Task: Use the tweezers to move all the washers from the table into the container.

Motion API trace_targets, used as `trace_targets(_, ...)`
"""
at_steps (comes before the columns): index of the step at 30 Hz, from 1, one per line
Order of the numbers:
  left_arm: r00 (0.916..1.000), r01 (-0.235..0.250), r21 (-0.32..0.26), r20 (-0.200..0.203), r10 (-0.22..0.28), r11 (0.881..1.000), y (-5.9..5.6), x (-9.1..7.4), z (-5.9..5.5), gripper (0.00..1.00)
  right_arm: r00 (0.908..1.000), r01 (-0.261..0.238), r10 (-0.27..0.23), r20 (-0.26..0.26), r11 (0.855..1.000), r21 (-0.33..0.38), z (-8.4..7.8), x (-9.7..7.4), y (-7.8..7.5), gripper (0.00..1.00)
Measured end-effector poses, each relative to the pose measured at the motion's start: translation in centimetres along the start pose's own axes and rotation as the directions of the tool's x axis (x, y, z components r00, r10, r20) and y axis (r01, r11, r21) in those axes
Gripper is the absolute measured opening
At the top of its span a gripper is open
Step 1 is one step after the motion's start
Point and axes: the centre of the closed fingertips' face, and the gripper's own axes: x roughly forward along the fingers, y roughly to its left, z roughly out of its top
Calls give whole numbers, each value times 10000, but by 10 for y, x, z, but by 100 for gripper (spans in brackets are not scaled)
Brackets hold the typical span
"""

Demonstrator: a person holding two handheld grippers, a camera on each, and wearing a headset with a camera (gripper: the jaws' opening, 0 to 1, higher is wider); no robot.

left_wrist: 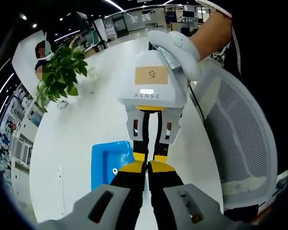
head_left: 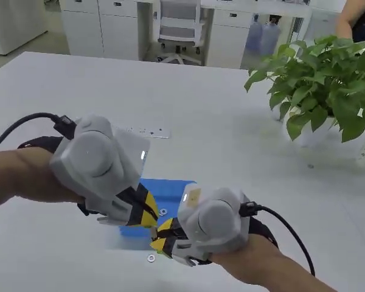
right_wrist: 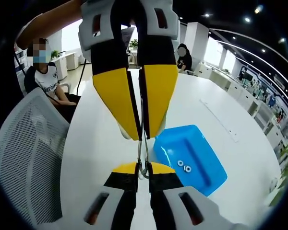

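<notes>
Thin metal tweezers (right_wrist: 142, 143) run straight between the two grippers, which meet nose to nose. In the right gripper view, one end sits in the narrow gap between the yellow pads of the left gripper (right_wrist: 144, 134). The other end is pinched at the tips of the right gripper (right_wrist: 143, 168). Both sets of jaws are drawn in tight on the tweezers, one gripper at each end. The left gripper view agrees: its own jaws are close together at the bottom, and the right gripper's jaws come down to meet them, tips almost touching.

Two washers (right_wrist: 181, 163) lie side by side on the floor of the blue container (right_wrist: 209, 165), just right of the tweezers in that view. In the head view a loose washer (head_left: 151, 258) lies on the white table (head_left: 219, 121), just outside the container's near edge and beside the right gripper.

The container sits flat on the table, under and behind the joined grippers, which partly hide it in the head view.

A power strip (head_left: 147, 131) lies on the table beyond the container. A leafy plant (head_left: 322, 79) in a white pot stands at the far right, well apart. A mesh chair (right_wrist: 24, 158) is at the table's edge, with a seated person (right_wrist: 43, 76) behind it.
</notes>
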Motion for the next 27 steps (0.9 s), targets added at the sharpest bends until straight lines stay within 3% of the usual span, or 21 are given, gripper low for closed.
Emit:
trace_targets(9,9998,-178,92,25,178,9998,7,-6,3,6,10000,81,-81,7,9997,-209,7,-3,-8,9)
trace_targets(17,9992,-390,152,61,389,9991,23,-9,5,6,9998,202,-201,38,9992,-350,12,-5,-24,9)
trace_targets(27,9985,-547,90,89,546,9985,35,-8,2,6,9998,191,-190,25,9988,-450,13,1,-38,9)
